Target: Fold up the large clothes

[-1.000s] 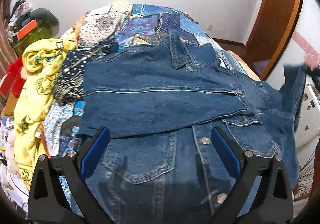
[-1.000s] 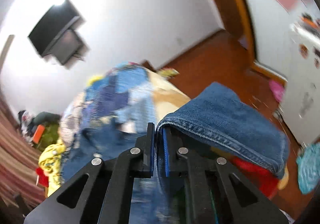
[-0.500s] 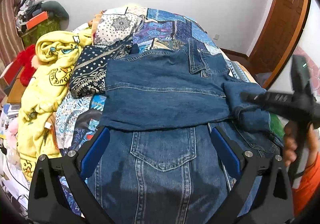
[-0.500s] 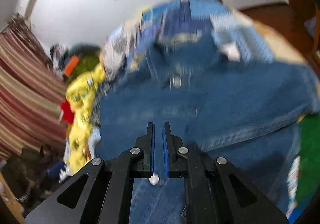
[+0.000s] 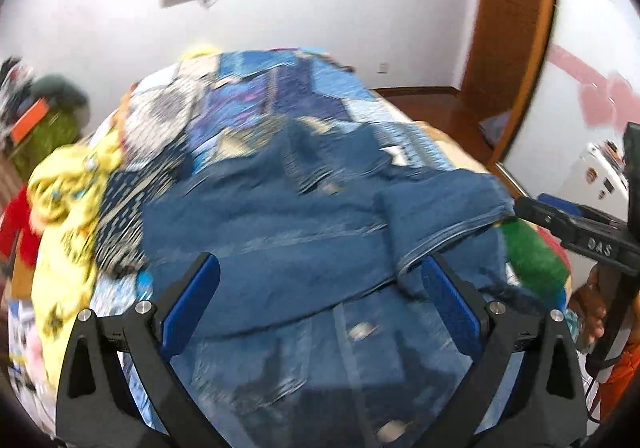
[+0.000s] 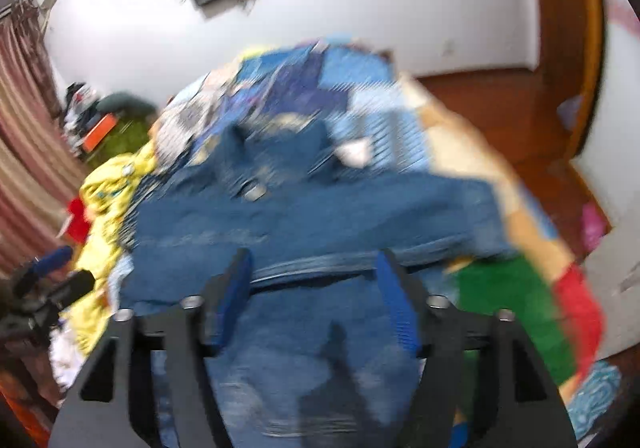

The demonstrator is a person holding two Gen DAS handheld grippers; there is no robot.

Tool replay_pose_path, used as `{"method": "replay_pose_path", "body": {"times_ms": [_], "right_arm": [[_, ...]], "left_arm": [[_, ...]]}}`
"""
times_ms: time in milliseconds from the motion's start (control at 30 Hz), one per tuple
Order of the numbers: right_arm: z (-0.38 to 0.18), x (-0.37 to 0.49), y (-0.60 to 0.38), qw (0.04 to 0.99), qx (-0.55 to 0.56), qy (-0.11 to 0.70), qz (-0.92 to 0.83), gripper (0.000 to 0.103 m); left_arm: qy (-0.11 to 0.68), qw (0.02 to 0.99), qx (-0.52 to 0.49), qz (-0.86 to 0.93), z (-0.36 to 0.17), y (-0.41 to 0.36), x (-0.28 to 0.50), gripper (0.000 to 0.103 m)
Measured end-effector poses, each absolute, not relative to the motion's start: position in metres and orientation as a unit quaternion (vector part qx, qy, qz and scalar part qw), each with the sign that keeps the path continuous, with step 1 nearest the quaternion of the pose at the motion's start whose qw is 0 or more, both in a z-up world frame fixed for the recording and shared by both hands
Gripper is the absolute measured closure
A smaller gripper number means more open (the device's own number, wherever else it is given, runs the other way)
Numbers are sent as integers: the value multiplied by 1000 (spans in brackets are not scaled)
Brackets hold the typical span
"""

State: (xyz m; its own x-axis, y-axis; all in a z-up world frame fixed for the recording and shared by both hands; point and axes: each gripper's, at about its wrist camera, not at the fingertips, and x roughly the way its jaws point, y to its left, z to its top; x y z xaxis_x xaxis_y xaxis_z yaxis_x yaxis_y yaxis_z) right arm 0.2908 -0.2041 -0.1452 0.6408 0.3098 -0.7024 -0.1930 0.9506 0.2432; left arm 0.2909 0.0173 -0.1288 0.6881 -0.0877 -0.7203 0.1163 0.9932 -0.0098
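Both my claws, left [image 5: 320, 300] and right [image 6: 316, 288], gape empty above the denim jacket [image 5: 280, 232] on the bed [image 5: 320, 88].

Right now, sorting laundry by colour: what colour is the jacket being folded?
Blue denim jacket; clearest in the left wrist view.

Black fingers [image 5: 188, 312], blue pads, silver screws

L claw [image 5: 320, 304] & R claw [image 6: 316, 288]: both jaws wide apart, nothing gripped.
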Motion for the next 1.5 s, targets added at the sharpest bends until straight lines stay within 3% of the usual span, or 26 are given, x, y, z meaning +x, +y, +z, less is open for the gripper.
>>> {"method": "replay_pose_path", "body": {"times_ms": [167, 500, 600, 800, 867, 967, 1200, 1500], "right_arm": [[-149, 291, -244, 910, 77, 397, 93, 20], [-190, 293, -286, 888, 107, 443, 66, 20], [-201, 293, -290, 881, 116, 454, 70, 20], [-219, 298, -286, 863, 137, 478, 88, 20], [-221, 299, -283, 860, 139, 481, 95, 20], [-227, 302, -276, 857, 132, 487, 104, 20], [-246, 302, -260, 842, 94, 520, 109, 20], [-246, 298, -256, 844, 56, 524, 96, 19]], "left_arm": [[402, 908, 68, -99, -130, -43, 327, 2], [443, 855, 217, -161, -197, -143, 366, 3], [443, 839, 262, -180, -218, -162, 373, 12], [462, 816, 283, -202, -247, -179, 397, 42], [464, 819, 274, -198, -251, -179, 404, 46], [461, 832, 232, -204, -246, -168, 406, 52], [435, 862, 179, -188, -214, -133, 396, 84], [402, 908, 73, -88, -161, -27, 378, 91]]}}
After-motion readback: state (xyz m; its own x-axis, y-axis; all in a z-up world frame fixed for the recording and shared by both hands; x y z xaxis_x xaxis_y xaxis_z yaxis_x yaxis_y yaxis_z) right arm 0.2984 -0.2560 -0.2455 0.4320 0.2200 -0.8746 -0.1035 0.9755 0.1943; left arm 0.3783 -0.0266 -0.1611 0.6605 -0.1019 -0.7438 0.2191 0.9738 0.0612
